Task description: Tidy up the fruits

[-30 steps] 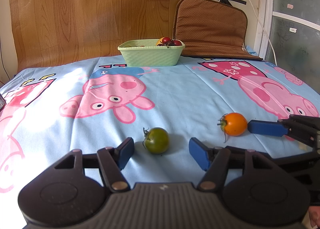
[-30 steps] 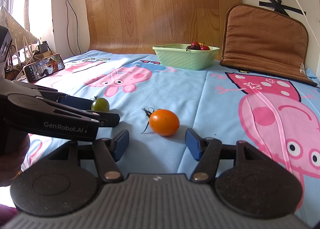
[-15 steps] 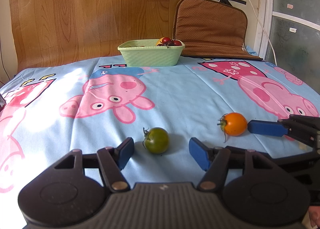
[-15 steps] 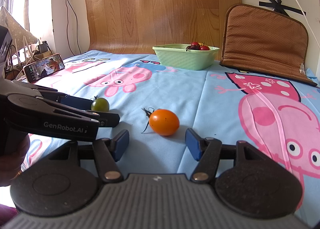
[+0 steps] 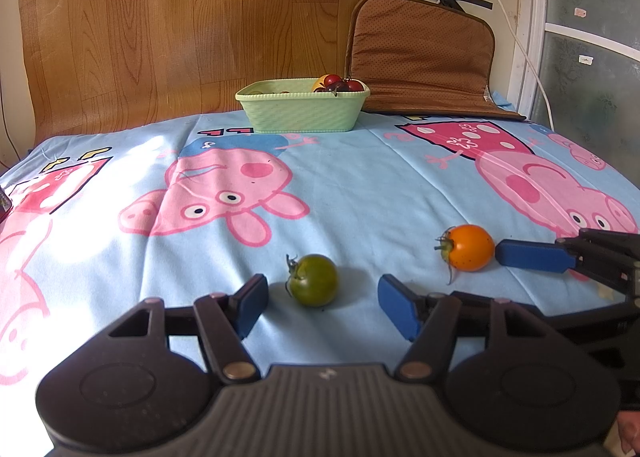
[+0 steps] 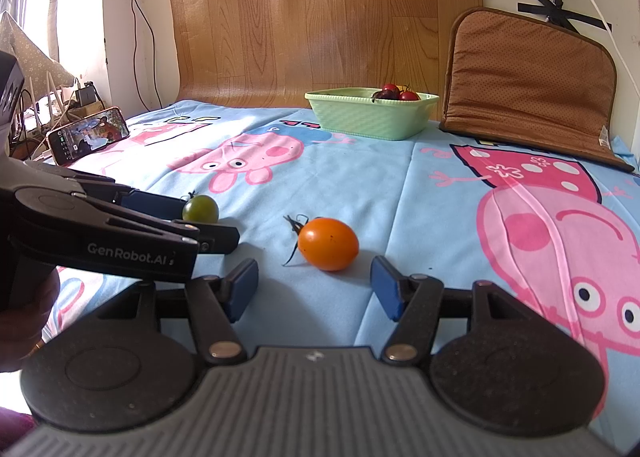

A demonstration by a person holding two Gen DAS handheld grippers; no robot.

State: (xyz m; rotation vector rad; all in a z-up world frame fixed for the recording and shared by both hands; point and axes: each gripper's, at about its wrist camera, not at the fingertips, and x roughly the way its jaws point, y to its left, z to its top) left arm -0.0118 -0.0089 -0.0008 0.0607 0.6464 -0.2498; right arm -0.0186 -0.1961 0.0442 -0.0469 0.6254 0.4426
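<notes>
A green tomato (image 5: 313, 280) lies on the blue cartoon cloth, just ahead of my open left gripper (image 5: 324, 305) and between its blue pads. An orange tomato (image 6: 329, 244) lies just ahead of my open right gripper (image 6: 314, 289). The orange tomato also shows in the left wrist view (image 5: 469, 247), with a blue pad (image 5: 530, 256) of the right gripper beside it. The green tomato shows in the right wrist view (image 6: 201, 208) between the left gripper's fingers (image 6: 160, 206). A pale green basket (image 5: 303, 106) at the far side holds several red and yellow fruits (image 5: 338, 84).
A brown cushion (image 5: 420, 57) leans on the wall to the right of the basket. A wood-pattern mat (image 5: 180, 29) stands behind it. A phone (image 6: 89, 134) stands propped at the cloth's left edge. Cables hang on the right wall.
</notes>
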